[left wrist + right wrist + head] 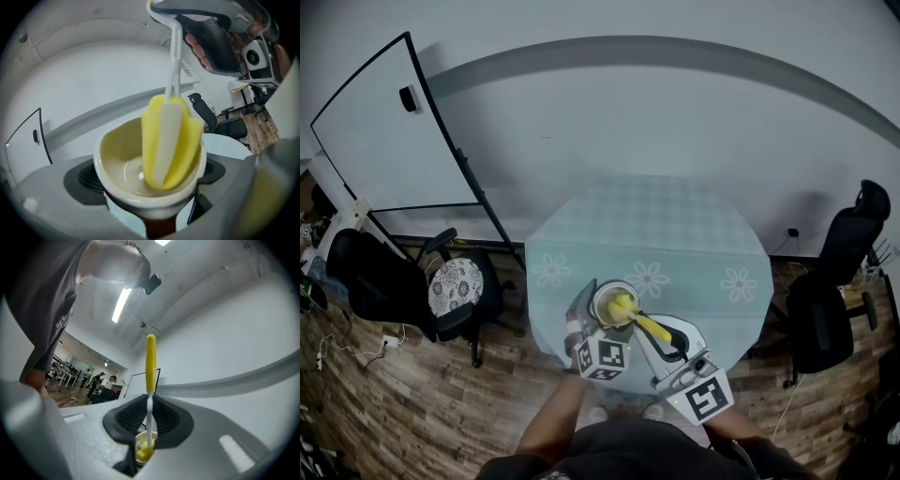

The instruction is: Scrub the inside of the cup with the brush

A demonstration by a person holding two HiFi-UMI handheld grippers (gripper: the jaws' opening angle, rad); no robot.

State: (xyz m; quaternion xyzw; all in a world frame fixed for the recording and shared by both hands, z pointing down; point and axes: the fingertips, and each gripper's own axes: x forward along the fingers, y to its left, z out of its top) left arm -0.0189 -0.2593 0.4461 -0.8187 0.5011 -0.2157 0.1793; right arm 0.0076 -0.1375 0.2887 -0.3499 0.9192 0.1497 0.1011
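The left gripper (pixel 150 187) clamps the cream round ceramic cup (pixel 117 154) at lower centre to steady it. The right gripper (pixel 149 425) is closed on the yellow-sponge, white-stemmed brush (pixel 171 140), keeping the sponge inside the cup for scrubbing.

Glossy ceramic cup (pixel 118 151), matt foam brush (pixel 171 137)

Right tool (pixel 149 423), jaws tight on the brush (pixel 150 362), sponge head (pixel 143 453) inside the cup (pixel 138 437).
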